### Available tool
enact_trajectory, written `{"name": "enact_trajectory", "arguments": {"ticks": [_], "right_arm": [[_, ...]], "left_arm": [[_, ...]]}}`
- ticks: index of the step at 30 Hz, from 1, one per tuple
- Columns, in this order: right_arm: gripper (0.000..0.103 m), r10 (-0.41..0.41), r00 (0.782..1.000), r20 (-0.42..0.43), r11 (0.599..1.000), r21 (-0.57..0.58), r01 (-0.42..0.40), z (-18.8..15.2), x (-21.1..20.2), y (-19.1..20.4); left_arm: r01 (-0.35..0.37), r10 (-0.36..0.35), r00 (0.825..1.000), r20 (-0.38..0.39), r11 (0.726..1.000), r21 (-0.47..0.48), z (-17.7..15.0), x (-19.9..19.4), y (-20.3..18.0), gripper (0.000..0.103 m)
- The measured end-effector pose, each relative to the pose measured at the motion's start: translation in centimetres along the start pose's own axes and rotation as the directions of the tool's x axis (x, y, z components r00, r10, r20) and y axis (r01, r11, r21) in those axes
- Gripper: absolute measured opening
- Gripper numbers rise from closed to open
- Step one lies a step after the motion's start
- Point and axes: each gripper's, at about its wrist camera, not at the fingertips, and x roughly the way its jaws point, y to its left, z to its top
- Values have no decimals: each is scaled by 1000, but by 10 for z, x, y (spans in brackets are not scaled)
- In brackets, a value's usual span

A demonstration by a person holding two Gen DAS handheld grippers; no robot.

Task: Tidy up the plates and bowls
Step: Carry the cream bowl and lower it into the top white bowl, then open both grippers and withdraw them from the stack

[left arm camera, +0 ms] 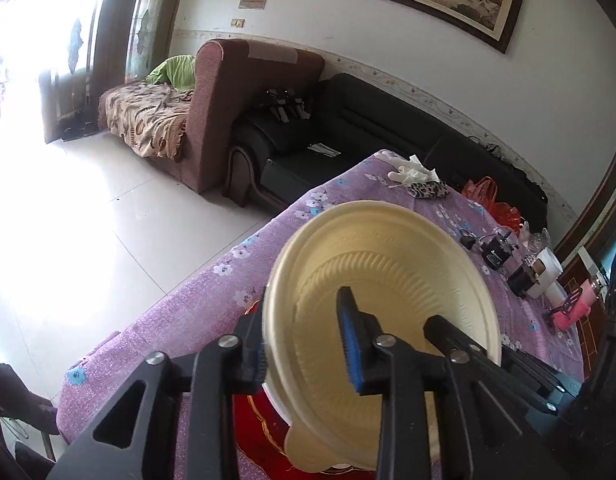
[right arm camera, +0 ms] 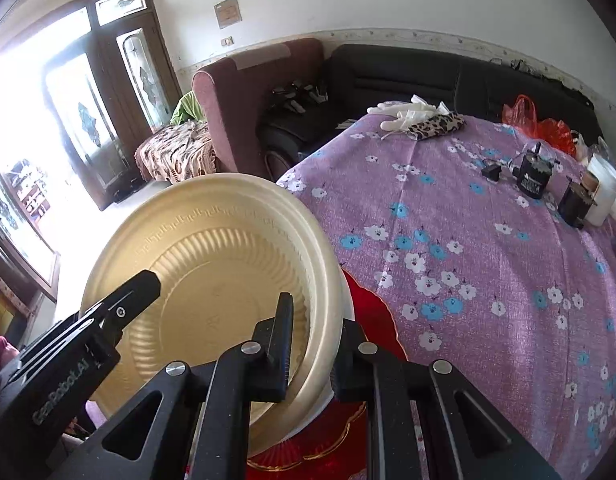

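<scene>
Holding one cream plate (left arm camera: 388, 280) between us at mid-frame, we have both tools on it at once. Our left hand-held gripper (left arm camera: 304, 344) is clamped on the plate's rim at the lower centre of the left view, one blue-padded finger inside the dish and the other behind the edge. Our right hand-held gripper (right arm camera: 312, 356) pinches the opposite rim at the lower centre of the right view in the same way, and the other tool's black finger shows at the lower left of that frame.

The plate is tilted, its far edge raised toward the top of the frame, and it hangs over a red mat (right arm camera: 372, 320) with gold trim that lies on the counter (right arm camera: 488, 264) under a purple flowered cloth. A second, whiter rim (right arm camera: 348, 300) peeks out beneath the plate's right edge, so we judge that a stack sits below; whether the held plate touches it we cannot tell.

To do this well, we should level the plate first, keeping both grips even so that the thin rim does not buckle. Then we should centre it over the rim below and lower it flat. One side should let go only when the plate rests fully, and the clutter at the upper right stays well apart.
</scene>
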Motion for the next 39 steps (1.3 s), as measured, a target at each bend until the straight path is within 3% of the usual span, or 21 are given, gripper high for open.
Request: {"name": "enact_trajectory", "arguments": {"ticks": [2, 11, 14, 18, 22, 25, 32, 39], "right_arm": [[17, -1, 1000, -5, 1000, -14, 1, 0, 2, 3], [19, 4, 1000, -2, 1000, 2, -4, -3, 9, 1], [38, 45, 999, -4, 999, 21, -44, -2, 10, 0], [45, 40, 999, 31, 999, 13, -41, -1, 2, 4], [66, -10, 996, 89, 1000, -21, 12, 1, -10, 10], [71, -55, 986, 155, 997, -43, 63, 3, -22, 12], [78, -102, 964, 245, 992, -53, 118, 3, -55, 7], [82, -109, 960, 259, 993, -11, 116, -13, -80, -14]], "left_arm": [[4, -4, 1000, 14, 1000, -10, 1, -6, 2, 56], [31, -25, 996, 81, 997, -72, 9, -29, 19, 62], [42, -36, 996, 80, 996, -77, 10, -33, 20, 63], [63, -56, 995, 87, 995, -81, 10, -42, 20, 68], [33, -24, 991, 132, 997, -65, 10, -54, 16, 74], [2, 4, 989, 145, 999, -41, 9, -57, 10, 75], [-77, 71, 983, 170, 997, 31, 0, -66, -6, 80], [-145, 120, 968, 220, 984, 101, -10, -79, -28, 89]]}}
